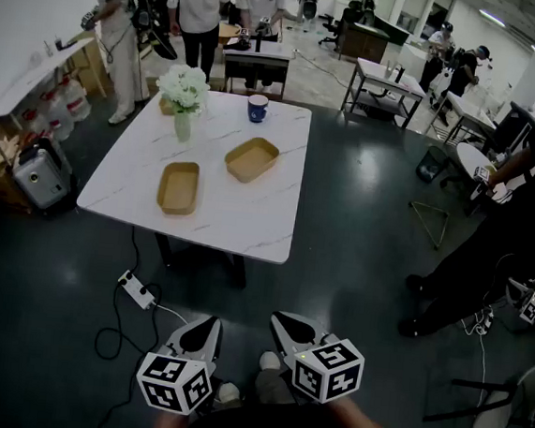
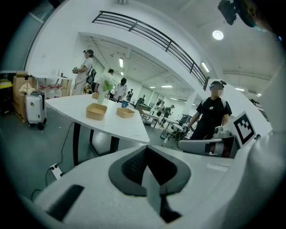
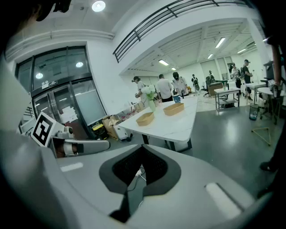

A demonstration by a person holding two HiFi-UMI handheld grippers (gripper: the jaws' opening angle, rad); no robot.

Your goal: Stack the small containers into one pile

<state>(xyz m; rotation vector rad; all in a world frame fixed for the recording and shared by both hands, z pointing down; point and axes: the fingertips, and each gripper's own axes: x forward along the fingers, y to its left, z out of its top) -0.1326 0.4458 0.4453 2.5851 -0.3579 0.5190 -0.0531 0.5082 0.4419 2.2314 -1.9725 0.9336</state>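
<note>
You're standing well back from the tabletop (image 1: pixel 248 218) with the left gripper (image 1: pixel 208 329) and right gripper (image 1: pixel 285 325) hanging low, fingers clenched empty, while the nearer tan container (image 1: pixel 179 187) and farther tan container (image 1: pixel 252 159) are lying apart on it, so the stacking seems not yet begun and you're likely needing to step in and unclench first.

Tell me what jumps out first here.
A white table stands mid-floor, bearing a near tan container and a far tan container, apart and unstacked, plus a vase of white flowers and a blue mug. Low in the head view, the left gripper and right gripper are shut, empty, short of the table.
</note>
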